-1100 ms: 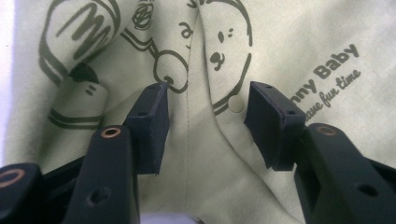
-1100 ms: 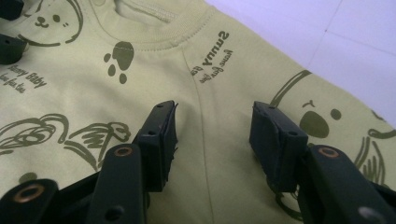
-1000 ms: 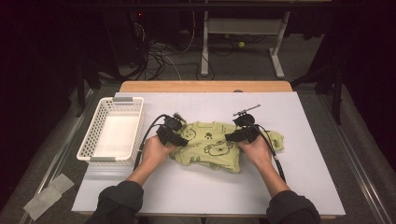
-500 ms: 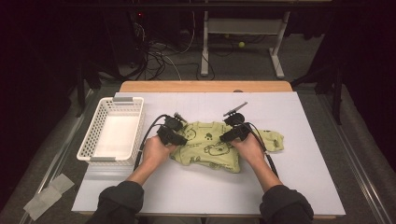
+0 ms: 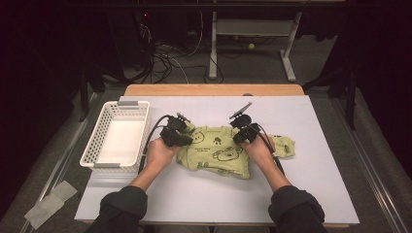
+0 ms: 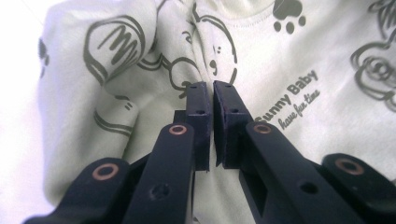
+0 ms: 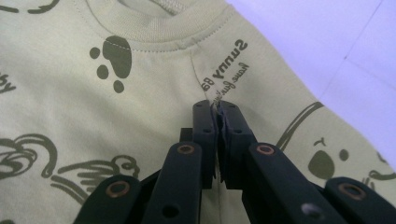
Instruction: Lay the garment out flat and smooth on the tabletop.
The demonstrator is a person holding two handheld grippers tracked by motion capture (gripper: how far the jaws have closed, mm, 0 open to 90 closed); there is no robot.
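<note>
Left gripper (image 6: 206, 86): jaws just closed, pinching fold of green shirt (image 5: 218, 150) at tips. Right gripper (image 7: 218, 106): jaws just closed, pinching shoulder seam beside collar (image 7: 154, 35).

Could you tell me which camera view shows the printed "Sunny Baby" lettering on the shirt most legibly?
The left gripper view: the lettering reads upright and sharp. The right gripper view shows it turned sideways and partly behind the fingers. In the high view the green baby shirt is too small to read.
</note>
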